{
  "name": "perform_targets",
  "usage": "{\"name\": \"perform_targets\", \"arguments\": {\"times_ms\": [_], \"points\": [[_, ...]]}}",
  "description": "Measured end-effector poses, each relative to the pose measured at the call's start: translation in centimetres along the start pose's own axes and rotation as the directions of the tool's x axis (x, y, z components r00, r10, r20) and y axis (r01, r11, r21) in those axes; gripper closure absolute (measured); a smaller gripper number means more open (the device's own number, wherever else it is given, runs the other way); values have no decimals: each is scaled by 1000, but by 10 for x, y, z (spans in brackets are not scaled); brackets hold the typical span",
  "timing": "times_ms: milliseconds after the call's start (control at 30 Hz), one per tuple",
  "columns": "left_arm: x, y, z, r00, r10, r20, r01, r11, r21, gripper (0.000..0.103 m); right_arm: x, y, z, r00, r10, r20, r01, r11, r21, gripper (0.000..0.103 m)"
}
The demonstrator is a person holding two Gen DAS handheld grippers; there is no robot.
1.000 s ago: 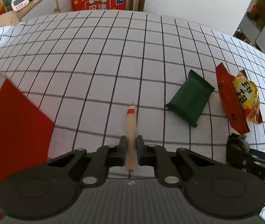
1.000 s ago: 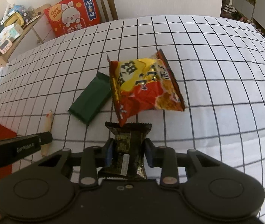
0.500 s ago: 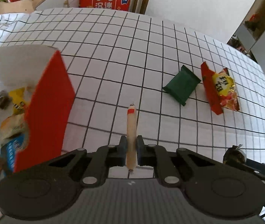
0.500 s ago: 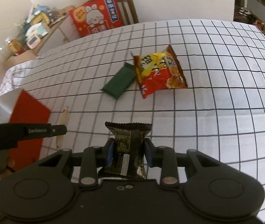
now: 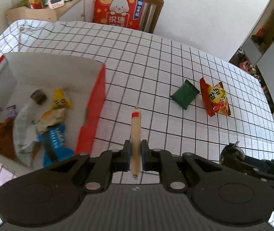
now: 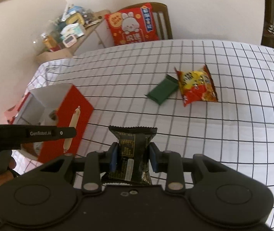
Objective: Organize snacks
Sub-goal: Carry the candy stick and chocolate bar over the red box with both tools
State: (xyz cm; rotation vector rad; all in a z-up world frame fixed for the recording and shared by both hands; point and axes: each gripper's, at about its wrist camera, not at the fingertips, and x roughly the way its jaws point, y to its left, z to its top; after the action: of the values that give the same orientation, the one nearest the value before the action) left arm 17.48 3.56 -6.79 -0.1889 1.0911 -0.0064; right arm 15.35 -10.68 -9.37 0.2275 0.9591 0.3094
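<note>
My left gripper [image 5: 135,150] is shut on a thin tan sausage stick [image 5: 135,132] with a red band near its tip, held in the air just right of the red box [image 5: 94,111]. The box stands open at the table's left, with several snack packets [image 5: 54,119] inside. My right gripper [image 6: 132,156] is shut on a black snack packet [image 6: 134,150], lifted above the checked tablecloth [image 6: 214,134]. Farther out on the cloth lie a green packet [image 6: 162,91] and, touching its right side, a red-and-yellow chip bag [image 6: 196,84]. The right wrist view also shows the left gripper [image 6: 67,132] with the sausage stick [image 6: 72,123] over the box's red wall [image 6: 67,115].
A wooden chair with a red rabbit cushion [image 5: 119,7] stands at the table's far edge. A cluttered wooden shelf [image 5: 46,2] sits beyond the far left corner. A cabinet [image 5: 271,38] is at the right. A hand [image 6: 4,175] grips the left tool.
Both grippers have risen and drawn back from the cloth, each with its snack. The red box has come fully into the left view, and the green packet and chip bag look farther away.
</note>
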Motion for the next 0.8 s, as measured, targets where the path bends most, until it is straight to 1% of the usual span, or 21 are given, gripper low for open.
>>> {"name": "perform_targets", "arguments": {"times_ms": [100, 233, 367, 533, 800], "points": [[-15, 12, -3, 1000, -7, 0, 7, 1000, -19, 93, -4, 13, 1, 1000, 17, 8, -17, 1000, -22, 71], [-37, 27, -6, 1000, -20, 25, 20, 999, -32, 93, -7, 32, 5, 999, 51, 15, -50, 998, -48, 71], [-52, 44, -7, 999, -12, 47, 14, 999, -48, 93, -7, 55, 9, 996, 82, 22, -80, 994, -76, 71], [-66, 73, -5, 997, 29, 73, -23, 996, -82, 93, 2, 88, 12, 994, 109, 16, -107, 987, -123, 71], [-71, 127, 1, 990, 113, 87, -101, 986, -136, 93, 28, 141, 21, 991, 135, 9, -131, 975, -178, 71]]}}
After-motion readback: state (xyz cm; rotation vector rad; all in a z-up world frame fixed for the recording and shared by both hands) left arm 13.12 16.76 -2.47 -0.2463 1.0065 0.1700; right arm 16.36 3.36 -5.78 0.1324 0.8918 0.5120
